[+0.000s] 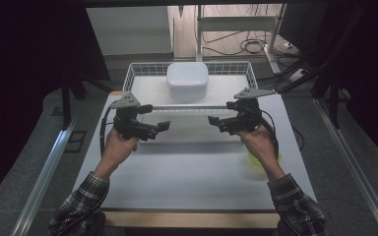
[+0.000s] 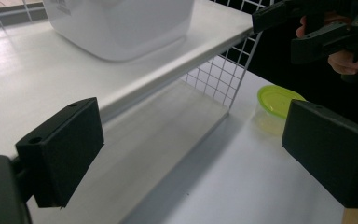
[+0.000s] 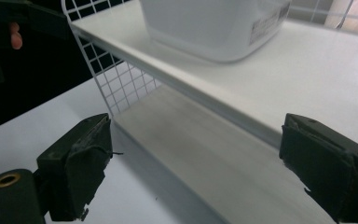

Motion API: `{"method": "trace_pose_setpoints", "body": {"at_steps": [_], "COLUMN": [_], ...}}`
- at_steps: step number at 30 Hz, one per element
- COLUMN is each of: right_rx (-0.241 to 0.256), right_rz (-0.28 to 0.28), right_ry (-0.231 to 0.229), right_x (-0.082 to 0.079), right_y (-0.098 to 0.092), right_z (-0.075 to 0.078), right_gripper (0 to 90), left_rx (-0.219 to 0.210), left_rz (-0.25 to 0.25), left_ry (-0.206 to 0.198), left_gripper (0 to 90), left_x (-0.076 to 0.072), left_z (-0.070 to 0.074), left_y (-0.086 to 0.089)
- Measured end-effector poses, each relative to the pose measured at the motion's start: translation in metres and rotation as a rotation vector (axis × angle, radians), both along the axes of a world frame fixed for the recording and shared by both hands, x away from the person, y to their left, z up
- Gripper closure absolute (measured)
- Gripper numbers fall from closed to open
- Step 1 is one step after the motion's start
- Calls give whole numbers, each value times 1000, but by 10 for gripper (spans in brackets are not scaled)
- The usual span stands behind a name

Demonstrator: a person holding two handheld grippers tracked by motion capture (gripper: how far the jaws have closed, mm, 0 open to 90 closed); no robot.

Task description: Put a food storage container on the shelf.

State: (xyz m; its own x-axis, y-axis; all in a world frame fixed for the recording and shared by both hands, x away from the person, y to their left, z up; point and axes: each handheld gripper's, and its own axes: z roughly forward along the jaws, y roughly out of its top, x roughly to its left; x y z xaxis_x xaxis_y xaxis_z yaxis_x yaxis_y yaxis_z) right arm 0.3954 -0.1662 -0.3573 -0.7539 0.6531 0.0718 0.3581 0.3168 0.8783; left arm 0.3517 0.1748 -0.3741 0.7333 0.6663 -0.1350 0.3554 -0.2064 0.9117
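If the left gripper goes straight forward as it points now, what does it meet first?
Probably the front edge of the white shelf: the open left gripper points at it, with the gap beneath. Depth is unclear.

white lidded tub on shelf

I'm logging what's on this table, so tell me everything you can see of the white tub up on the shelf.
The white tub is a squarish plastic-looking container with rounded corners and a smooth, slightly glossy surface. It sits flat on the white shelf, toward the back and about midway across, inside the wire-mesh rail. In the right gripper view a printed label shows on one side wall. Nothing else touches it.
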Motion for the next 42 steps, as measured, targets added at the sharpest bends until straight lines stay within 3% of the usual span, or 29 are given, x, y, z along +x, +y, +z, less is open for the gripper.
{"method": "trace_pose_setpoints", "body": {"at_steps": [8,18,23,28,36,42], "right_rx": [-13,6,-31,-51,-45,-68], "right_rz": [5,-3,-20,-21,-24,-7], "right_ry": [-15,16,15,-2,24,45], "right_x": [-11,-24,-29,-38,-48,-58], "right_y": [-5,-20,-25,-30,-36,-33], "right_z": [-16,-39,-47,-55,-70,-86], "right_gripper": [81,62,66,70,82,81], "left_rx": [7,17,40,56,75,85], "left_rz": [-15,-17,-16,-2,21,38], "left_ry": [-12,-12,-9,-4,7,24], "left_gripper": [49,50,49,49,49,47], "left_x": [-19,-35,-40,-47,-57,-65], "left_z": [-20,-43,-52,-63,-85,-105], "left_y": [-1,-1,-5,-4,-2,0]}}
